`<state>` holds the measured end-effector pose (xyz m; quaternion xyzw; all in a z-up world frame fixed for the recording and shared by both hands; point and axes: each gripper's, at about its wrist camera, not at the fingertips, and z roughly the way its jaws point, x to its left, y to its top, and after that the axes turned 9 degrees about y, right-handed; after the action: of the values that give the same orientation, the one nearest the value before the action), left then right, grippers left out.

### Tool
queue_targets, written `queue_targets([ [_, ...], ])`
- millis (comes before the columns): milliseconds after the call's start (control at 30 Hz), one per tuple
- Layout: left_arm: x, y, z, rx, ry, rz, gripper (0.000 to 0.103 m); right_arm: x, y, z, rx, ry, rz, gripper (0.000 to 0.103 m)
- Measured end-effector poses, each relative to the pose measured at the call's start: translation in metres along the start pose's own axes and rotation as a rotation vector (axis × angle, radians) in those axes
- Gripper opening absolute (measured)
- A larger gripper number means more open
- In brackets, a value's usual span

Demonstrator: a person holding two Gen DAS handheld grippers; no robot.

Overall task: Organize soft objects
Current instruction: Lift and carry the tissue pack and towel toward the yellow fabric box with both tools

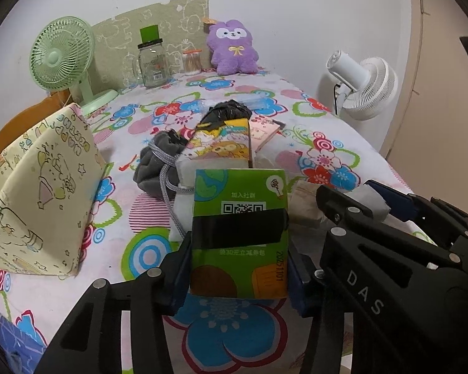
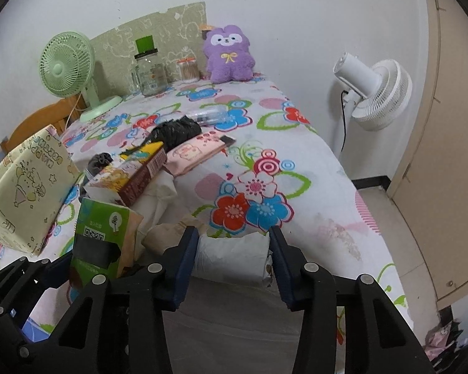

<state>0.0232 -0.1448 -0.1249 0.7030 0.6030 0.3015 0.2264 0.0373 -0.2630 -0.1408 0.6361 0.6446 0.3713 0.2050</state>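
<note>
The left claw point(image 1: 238, 265) clamps the green tissue pack point(image 1: 240, 233). The right claw point(image 2: 234, 268) appears to pinch a white tissue pack point(image 2: 232, 257) between its fingers. Risk: soft packs deform and slip out when lifted.

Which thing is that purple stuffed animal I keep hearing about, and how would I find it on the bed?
Start at the flowered bedsheet and follow it to the far end by the white wall. There a green patterned board leans upright, with a glass jar in front of it. The purple plush toy sits just right of them, the only fluffy figure there, with a white face and a yellow bow.
</note>
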Motion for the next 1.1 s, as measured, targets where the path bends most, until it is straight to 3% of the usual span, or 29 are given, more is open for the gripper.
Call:
queue_targets([
  [1100,0.044,0.046,-0.059,-0.123,-0.002,-0.037,0.052,0.064,0.051,-0.066,-0.136,0.003,-0.077,0.049],
])
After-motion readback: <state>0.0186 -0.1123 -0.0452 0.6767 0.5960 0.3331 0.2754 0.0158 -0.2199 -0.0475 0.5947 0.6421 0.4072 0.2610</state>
